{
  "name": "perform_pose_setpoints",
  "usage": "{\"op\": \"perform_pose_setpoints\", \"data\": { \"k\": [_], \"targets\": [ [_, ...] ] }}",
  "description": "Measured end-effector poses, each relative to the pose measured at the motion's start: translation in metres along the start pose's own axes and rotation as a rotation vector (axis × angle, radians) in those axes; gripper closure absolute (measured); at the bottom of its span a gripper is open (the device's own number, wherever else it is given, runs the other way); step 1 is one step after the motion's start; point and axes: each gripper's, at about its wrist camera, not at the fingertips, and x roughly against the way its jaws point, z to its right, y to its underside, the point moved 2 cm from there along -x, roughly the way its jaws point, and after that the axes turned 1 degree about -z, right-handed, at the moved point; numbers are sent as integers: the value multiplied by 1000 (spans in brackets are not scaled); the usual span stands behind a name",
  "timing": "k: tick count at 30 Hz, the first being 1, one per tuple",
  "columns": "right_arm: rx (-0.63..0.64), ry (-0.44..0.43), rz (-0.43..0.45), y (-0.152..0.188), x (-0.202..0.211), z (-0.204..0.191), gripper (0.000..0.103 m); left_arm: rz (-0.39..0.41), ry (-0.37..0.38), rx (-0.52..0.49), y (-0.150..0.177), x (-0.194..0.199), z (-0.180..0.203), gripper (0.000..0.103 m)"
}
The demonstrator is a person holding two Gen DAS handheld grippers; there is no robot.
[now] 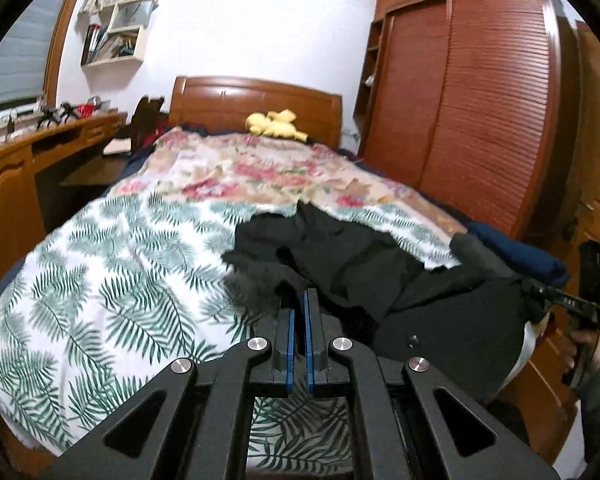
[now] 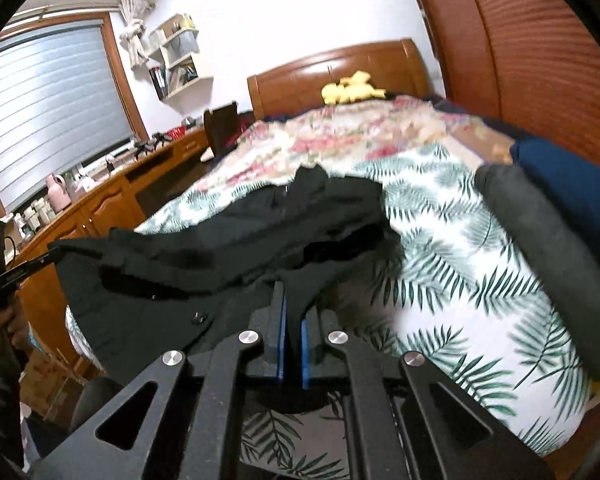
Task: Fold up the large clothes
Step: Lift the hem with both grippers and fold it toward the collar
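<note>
A large black garment point(image 1: 340, 256) lies crumpled on the leaf-print bedspread point(image 1: 120, 264) near the foot of the bed. My left gripper point(image 1: 299, 300) is shut on one edge of the garment and holds it up. My right gripper point(image 2: 293, 304) is shut on another edge of the black garment point(image 2: 236, 240). The cloth hangs stretched between the two grippers over the bed's foot. The right gripper also shows at the right edge of the left wrist view point(image 1: 540, 294), and the left gripper at the left edge of the right wrist view point(image 2: 54, 254).
A folded dark grey cloth point(image 2: 548, 256) and a navy cloth point(image 2: 572, 184) lie at the bed's right edge. A floral blanket point(image 1: 260, 168) and yellow plush toy point(image 1: 276, 122) lie nearer the headboard. A wooden desk point(image 1: 40, 148) stands left, a louvred wardrobe point(image 1: 480, 100) right.
</note>
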Motion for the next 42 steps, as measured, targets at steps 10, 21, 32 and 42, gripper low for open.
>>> {"op": "perform_pose_setpoints", "data": {
  "k": [10,21,32,42],
  "targets": [
    [112,12,137,-55,74,-39,98,141,25,-9,-6,85,-8,99],
    [216,41,185,-62,114,-66,98,169,17,-35,17,114,-15,99],
    [99,64,16,-46,6,-11,98,28,9,17,7,14,-44,99],
    [56,114,-32,-85,-56,26,98,-9,18,13,-58,-66,-53,99]
  ]
}}
